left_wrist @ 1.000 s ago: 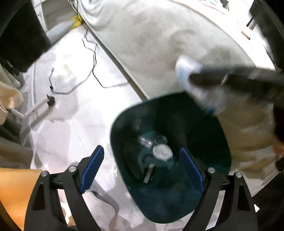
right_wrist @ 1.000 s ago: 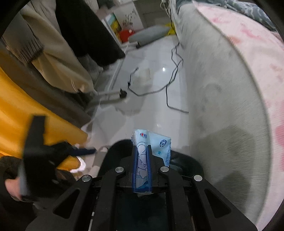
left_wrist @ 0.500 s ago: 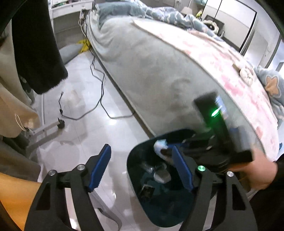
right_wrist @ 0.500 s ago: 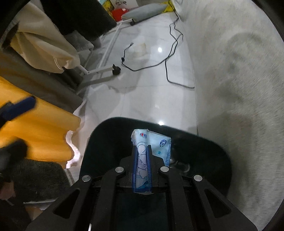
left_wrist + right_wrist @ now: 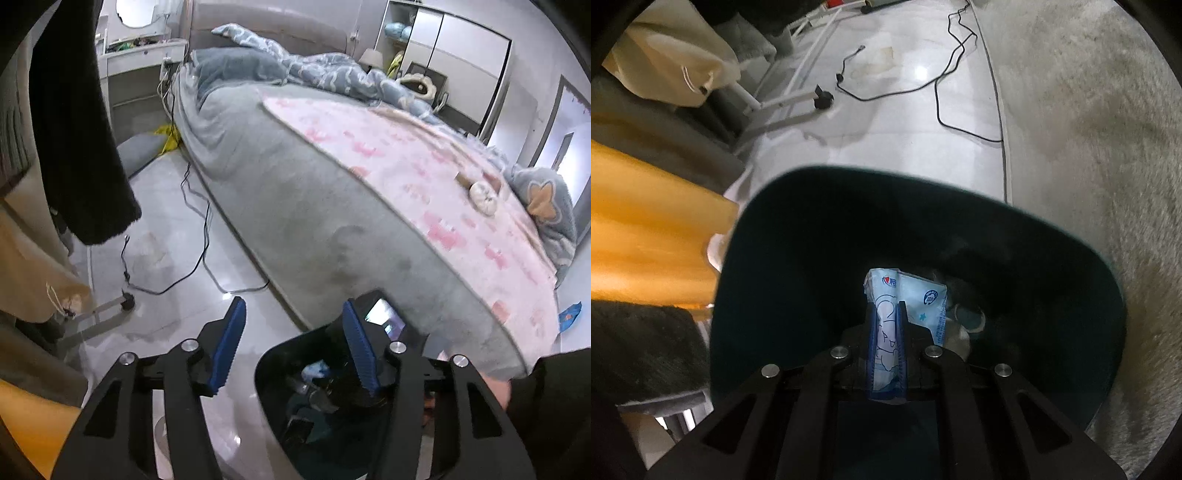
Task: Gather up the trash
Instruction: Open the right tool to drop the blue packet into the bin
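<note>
A crumpled blue-and-white wrapper [image 5: 905,306] is clamped between the jaws of the right hand-held gripper [image 5: 886,332], which is pointed steeply down into the mouth of a dark bin [image 5: 768,266]. Other scraps of trash [image 5: 967,317] can be made out dimly at the bin's bottom, just right of the wrapper. The left hand-held gripper [image 5: 291,350] is held above the floor [image 5: 166,206] with nothing between its blue pads [image 5: 227,347], and its jaws are closing. The same bin [image 5: 269,373] is seen near and to its right, with the right tool's body reaching into it. A grey bed [image 5: 295,199] with a pink cover lies beyond, and a black cable [image 5: 938,92] is trailed across the pale floor at the far side.
</note>
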